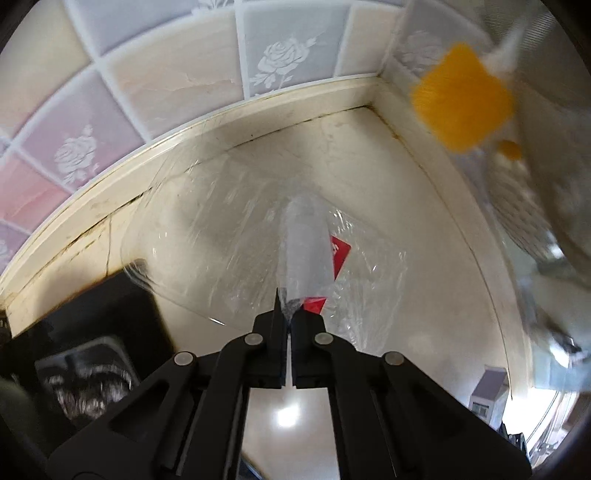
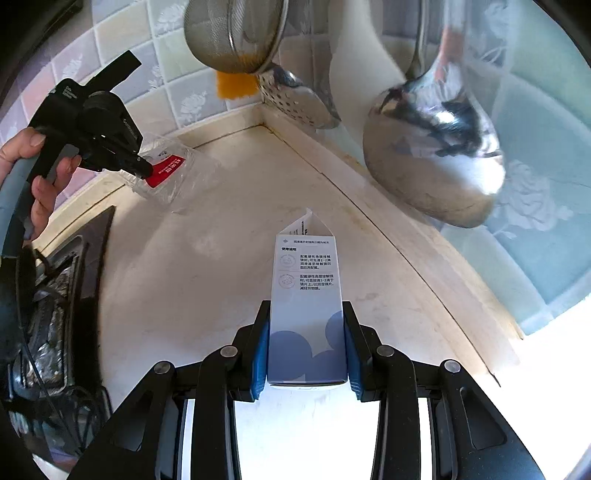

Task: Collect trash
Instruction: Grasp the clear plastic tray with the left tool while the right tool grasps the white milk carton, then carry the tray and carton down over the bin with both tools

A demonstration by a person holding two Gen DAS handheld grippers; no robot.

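My left gripper [image 1: 287, 308] is shut on a clear plastic wrapper [image 1: 258, 236] with a red label, held above the cream countertop [image 1: 354, 155] near the wall corner. In the right wrist view the left gripper [image 2: 142, 166] holds the same wrapper [image 2: 173, 173] at the upper left. My right gripper [image 2: 306, 314] is shut on a small white and blue carton [image 2: 306, 295] with printed text, its top flap open, held above the counter.
A tiled wall [image 1: 177, 85] bounds the counter on two sides. A steel strainer [image 2: 236, 33], a slotted spoon [image 2: 295, 99], a ladle [image 2: 432, 155] and a yellow brush [image 1: 463, 96] hang by the corner. A black stove [image 2: 51, 295] is at the left.
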